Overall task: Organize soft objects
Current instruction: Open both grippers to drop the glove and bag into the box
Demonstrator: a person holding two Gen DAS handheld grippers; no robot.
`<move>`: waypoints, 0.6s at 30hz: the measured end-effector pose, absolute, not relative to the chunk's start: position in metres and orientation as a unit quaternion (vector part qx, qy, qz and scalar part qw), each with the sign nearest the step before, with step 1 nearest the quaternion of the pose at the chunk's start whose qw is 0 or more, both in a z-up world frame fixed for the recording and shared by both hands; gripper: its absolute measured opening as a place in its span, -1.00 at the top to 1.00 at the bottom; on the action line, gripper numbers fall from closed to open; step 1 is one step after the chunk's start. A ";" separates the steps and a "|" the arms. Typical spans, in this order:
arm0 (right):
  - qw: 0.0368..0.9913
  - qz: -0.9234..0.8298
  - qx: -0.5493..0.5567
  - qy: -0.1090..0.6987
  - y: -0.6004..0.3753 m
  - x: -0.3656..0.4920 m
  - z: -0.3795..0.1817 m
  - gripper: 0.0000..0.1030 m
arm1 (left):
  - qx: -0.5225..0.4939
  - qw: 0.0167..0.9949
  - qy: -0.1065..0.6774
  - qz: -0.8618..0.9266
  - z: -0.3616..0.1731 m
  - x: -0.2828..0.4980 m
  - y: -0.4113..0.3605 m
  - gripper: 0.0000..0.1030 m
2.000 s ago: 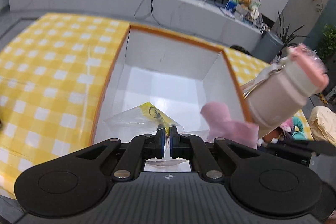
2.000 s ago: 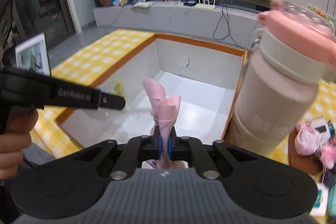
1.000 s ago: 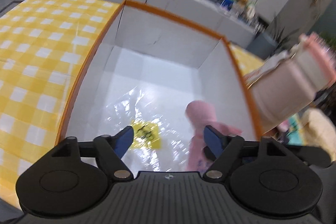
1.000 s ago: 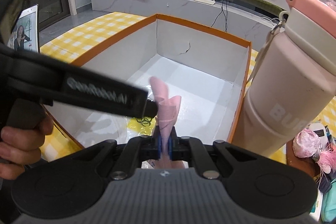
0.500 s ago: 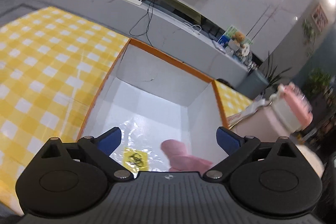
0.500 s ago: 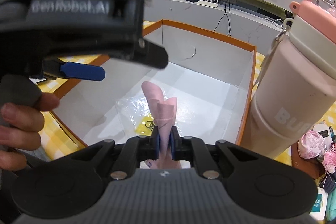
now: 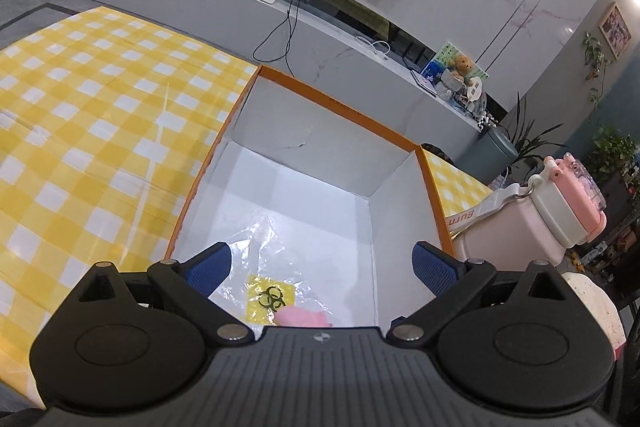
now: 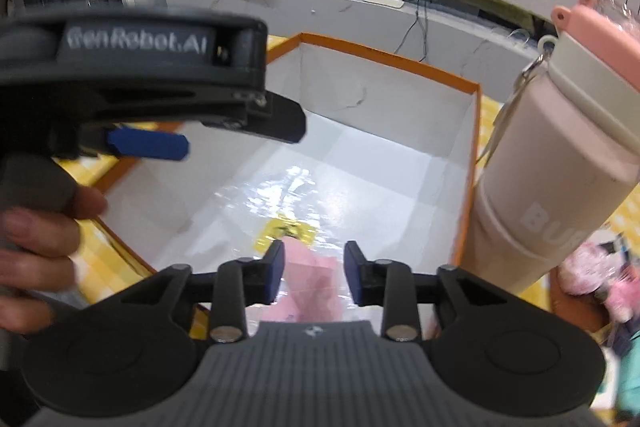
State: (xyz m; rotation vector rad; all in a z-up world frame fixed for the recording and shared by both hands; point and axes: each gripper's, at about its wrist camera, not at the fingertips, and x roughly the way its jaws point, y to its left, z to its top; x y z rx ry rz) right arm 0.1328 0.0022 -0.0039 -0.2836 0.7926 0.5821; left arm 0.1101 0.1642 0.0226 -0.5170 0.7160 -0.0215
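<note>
Over an orange-rimmed white box [image 7: 432,187] on a yellow checked tablecloth [image 7: 100,131], the right gripper [image 8: 314,269] is opening its jaws, a pink soft cloth [image 8: 308,275] between the pads and no longer pinched. The left gripper [image 7: 322,267] hangs spread wide, empty, above a clear plastic bag [image 7: 272,247] lying on the box floor ahead of both claws. A pink bottle [image 8: 560,155] stands just right of the right gripper.
</note>
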 end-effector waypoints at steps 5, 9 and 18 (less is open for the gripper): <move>0.878 0.289 -0.113 0.365 -0.001 0.128 0.007 -0.50 | -0.238 0.916 0.323 0.008 0.027 0.106 0.165 -1.00; 0.876 0.305 -0.096 0.360 -0.002 0.125 0.012 -0.79 | -0.258 0.906 0.336 0.013 0.025 0.109 0.171 -1.00; 0.880 0.302 -0.125 0.346 0.002 0.116 0.017 -0.94 | -0.230 0.910 0.342 0.034 0.027 0.109 0.169 -1.00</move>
